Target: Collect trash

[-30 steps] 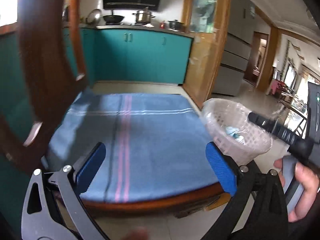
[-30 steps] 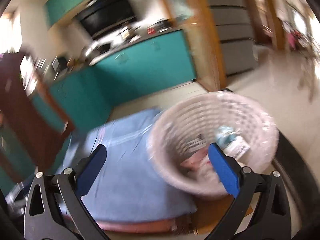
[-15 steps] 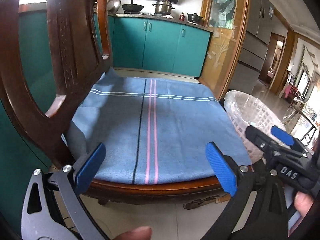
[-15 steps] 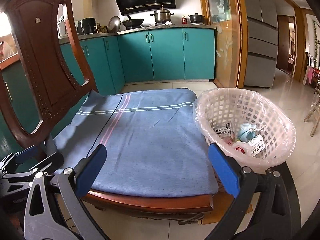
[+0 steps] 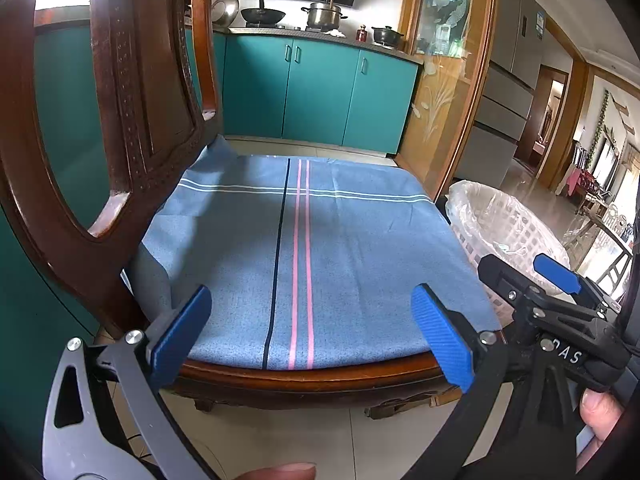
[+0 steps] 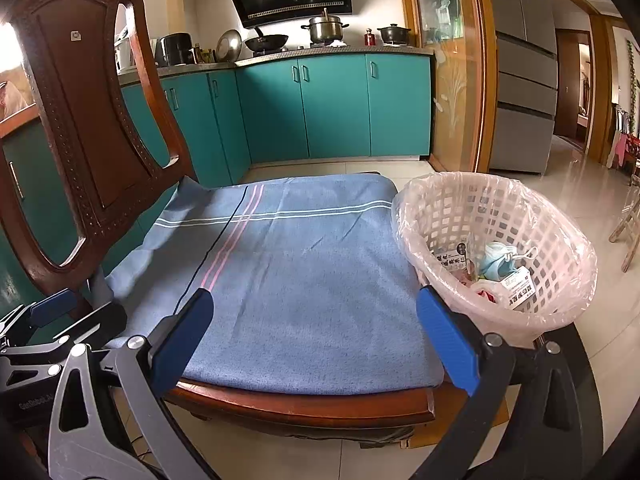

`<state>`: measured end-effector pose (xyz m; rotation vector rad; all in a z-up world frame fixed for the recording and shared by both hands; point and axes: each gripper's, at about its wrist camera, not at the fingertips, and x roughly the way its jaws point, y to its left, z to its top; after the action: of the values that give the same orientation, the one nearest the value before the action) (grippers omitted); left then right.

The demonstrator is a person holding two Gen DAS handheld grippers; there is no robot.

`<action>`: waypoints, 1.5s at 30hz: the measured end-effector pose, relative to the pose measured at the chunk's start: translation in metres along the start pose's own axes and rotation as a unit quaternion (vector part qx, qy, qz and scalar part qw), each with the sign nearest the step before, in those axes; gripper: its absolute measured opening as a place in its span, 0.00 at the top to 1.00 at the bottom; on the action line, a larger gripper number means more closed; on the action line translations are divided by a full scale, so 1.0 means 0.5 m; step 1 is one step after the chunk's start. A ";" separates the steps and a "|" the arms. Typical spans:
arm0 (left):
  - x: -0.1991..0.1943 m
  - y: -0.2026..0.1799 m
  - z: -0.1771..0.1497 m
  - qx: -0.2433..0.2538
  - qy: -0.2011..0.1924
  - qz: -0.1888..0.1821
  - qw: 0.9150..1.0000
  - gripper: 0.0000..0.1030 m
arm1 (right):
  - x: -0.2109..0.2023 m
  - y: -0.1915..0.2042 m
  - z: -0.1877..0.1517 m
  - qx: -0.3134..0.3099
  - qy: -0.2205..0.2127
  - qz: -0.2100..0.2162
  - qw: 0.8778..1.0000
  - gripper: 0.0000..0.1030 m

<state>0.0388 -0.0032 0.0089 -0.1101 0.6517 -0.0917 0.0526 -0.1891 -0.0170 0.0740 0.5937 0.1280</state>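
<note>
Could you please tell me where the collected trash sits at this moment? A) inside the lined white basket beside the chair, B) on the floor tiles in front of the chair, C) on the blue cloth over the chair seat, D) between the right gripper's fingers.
A: the right wrist view shows wrappers and a blue face mask lying inside the lined basket; both grippers are open and empty.

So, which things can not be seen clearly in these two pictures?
- Basket contents: in the left wrist view its near wall and the right gripper hide them.
- Basket bottom: in the right wrist view the trash on top covers the deeper layers.
- Package print: too small to read.
- Floor under the chair: hidden by the seat in both views.
- Left gripper: cut off by the right wrist view's left edge.
</note>
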 end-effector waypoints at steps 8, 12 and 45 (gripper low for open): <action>0.001 -0.005 0.000 0.004 0.001 -0.001 1.000 0.03 | 0.003 -0.005 0.000 0.004 0.002 -0.001 1.000 0.04; 0.003 -0.010 -0.001 0.008 0.002 -0.003 1.000 0.03 | 0.005 -0.006 0.000 0.003 0.004 -0.001 1.000 0.04; -0.001 -0.017 -0.001 0.012 -0.002 -0.010 1.000 0.03 | 0.008 -0.006 -0.003 0.002 0.008 0.000 1.000 0.04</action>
<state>0.0377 -0.0116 0.0099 -0.0939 0.6456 -0.1183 0.0554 -0.1917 -0.0208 0.0774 0.6092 0.1263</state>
